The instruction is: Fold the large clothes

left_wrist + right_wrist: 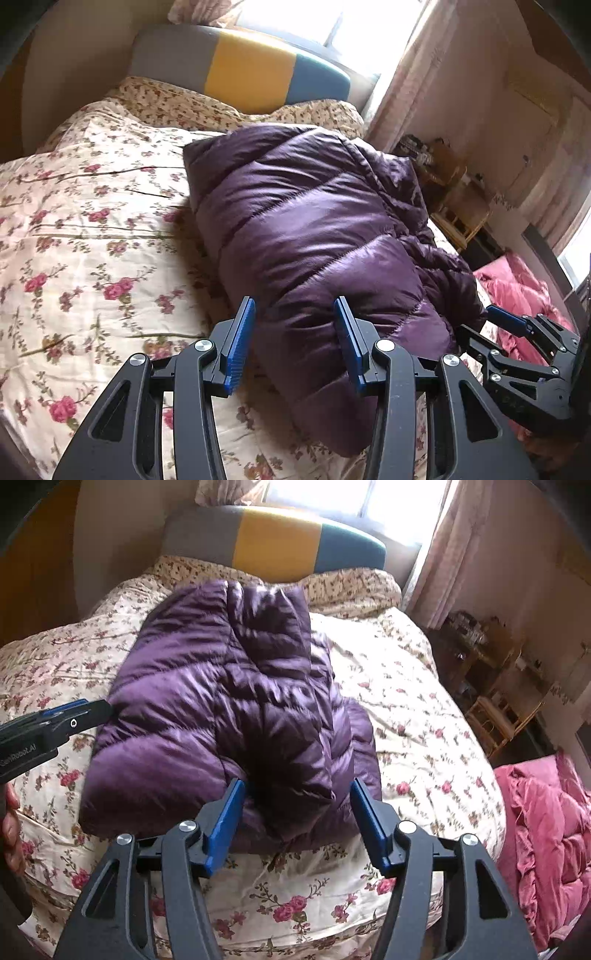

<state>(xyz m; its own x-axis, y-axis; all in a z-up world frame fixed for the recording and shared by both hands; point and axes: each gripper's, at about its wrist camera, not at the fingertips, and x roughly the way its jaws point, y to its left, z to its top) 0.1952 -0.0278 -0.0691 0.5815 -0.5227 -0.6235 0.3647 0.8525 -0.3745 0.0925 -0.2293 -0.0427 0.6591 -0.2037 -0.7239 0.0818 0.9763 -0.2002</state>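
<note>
A purple quilted down jacket [314,229] lies folded into a thick bundle on the floral bedspread [92,240]. It also shows in the right wrist view [229,701]. My left gripper [295,314] is open, its blue pads on either side of the jacket's near end, not closed on it. My right gripper [297,794] is open, hovering at the jacket's near edge with the fabric between the pads. The right gripper also shows at the right of the left wrist view [509,325], and the left gripper at the left of the right wrist view [74,712].
The bed has a grey, yellow and blue headboard [240,70] under a bright window. A pink quilt [546,830] lies off the bed's right side. Wooden shelves [495,686] with clutter stand by the right wall.
</note>
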